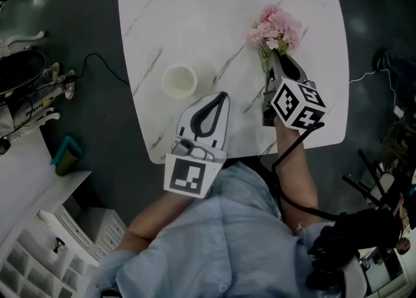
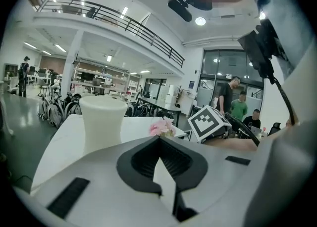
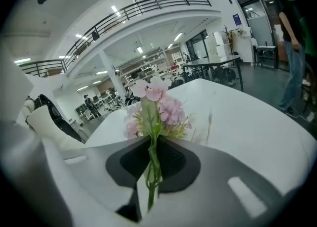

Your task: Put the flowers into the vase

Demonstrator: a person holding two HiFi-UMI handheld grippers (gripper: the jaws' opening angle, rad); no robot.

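Note:
A bunch of pink flowers (image 1: pixel 276 29) with green stems lies on the white marble table (image 1: pixel 195 11), right of centre. My right gripper (image 1: pixel 274 56) is shut on the stems just below the blooms. In the right gripper view the green stem (image 3: pixel 150 164) runs up between the closed jaws to the blooms (image 3: pixel 158 105). The white vase (image 1: pixel 179 81) stands upright on the table's left half, its mouth showing nothing inside. My left gripper (image 1: pixel 223 95) sits just right of the vase, shut and holding nothing. From the left gripper view, the vase (image 2: pixel 103 122) rises ahead on the left, the flowers (image 2: pixel 162 127) beyond.
The table's near edge (image 1: pixel 195 159) runs right under both grippers. Around the table is dark floor, with cables (image 1: pixel 97 60) at the left and a white shelf unit (image 1: pixel 58 245) at the lower left. People (image 2: pixel 232 97) stand far off in the hall.

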